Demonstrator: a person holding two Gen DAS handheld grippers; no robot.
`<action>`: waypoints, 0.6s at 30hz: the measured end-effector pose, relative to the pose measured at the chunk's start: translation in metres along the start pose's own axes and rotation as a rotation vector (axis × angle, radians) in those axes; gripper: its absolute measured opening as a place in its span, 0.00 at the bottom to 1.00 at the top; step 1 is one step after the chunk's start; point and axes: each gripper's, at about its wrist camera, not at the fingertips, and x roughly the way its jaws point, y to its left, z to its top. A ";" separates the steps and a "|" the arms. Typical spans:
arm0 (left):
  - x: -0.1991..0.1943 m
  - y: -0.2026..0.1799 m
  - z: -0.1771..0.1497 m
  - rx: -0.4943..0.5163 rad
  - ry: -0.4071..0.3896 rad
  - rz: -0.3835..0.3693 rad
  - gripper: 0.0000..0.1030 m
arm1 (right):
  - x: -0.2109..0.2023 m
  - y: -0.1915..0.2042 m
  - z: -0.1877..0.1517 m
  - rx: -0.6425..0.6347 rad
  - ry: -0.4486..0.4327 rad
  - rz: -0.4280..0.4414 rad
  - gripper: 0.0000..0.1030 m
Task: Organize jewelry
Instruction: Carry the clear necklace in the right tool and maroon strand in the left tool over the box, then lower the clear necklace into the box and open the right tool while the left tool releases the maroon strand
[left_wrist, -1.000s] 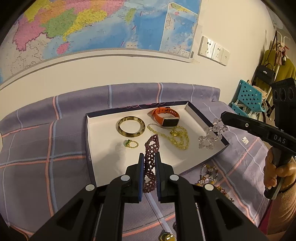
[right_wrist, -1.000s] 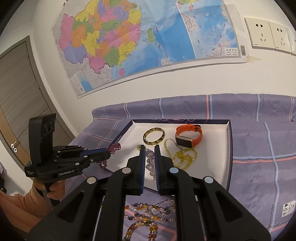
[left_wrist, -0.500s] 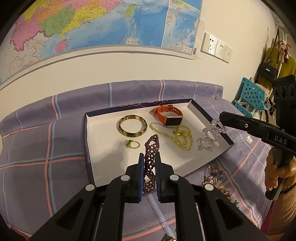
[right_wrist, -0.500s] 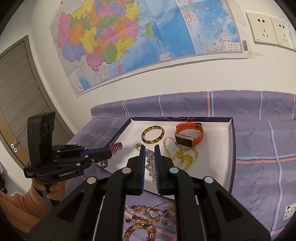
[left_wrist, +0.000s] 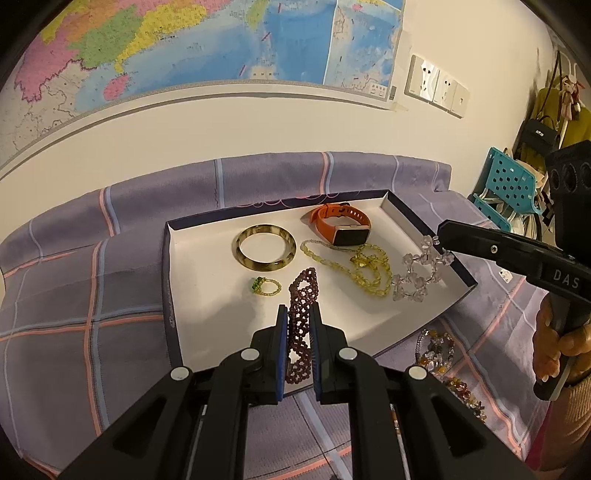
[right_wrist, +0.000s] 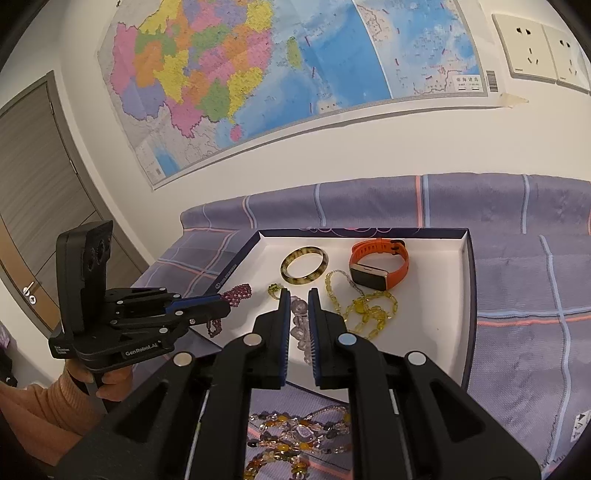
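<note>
- Left wrist view: the left gripper (left_wrist: 299, 332) is clamped on a purple beaded bracelet (left_wrist: 301, 295), whose free loop hangs over the white floor of the tray (left_wrist: 207, 295), just beside a small green-stone ring (left_wrist: 265, 286).
- Same view: the right gripper (left_wrist: 443, 236) reaches in from the right, pinching a clear crystal bracelet (left_wrist: 417, 275) that dangles above the tray's right corner. A bangle (left_wrist: 265, 248), an orange watch (left_wrist: 341, 229) and a yellow bead necklace (left_wrist: 354, 266) lie inside.
- Risk: the crystal loop hangs close to the tray wall; released there, it could catch on the rim or drape over the yellow necklace and tangle.
- Right wrist view: the right gripper (right_wrist: 295, 314) is closed on the clear crystal bracelet (right_wrist: 300, 325), over the tray (right_wrist: 436, 325). The left gripper (right_wrist: 221, 304) holds the purple beaded bracelet (right_wrist: 239, 293) at the tray's left edge.
- Same view: a mixed bead necklace (right_wrist: 291, 443) lies outside on the plaid cloth (right_wrist: 524, 332).
- Risk: the purple loop straddles the rim; opening now could drop part of it outside.
</note>
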 end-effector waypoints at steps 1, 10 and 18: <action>0.001 0.000 0.000 -0.001 0.003 0.003 0.09 | 0.001 0.000 0.000 0.001 0.001 0.000 0.10; 0.017 0.003 0.001 -0.008 0.040 0.014 0.09 | 0.012 -0.006 0.001 0.011 0.021 0.007 0.10; 0.033 0.010 0.008 -0.030 0.078 0.018 0.09 | 0.030 -0.016 0.006 0.038 0.052 0.008 0.10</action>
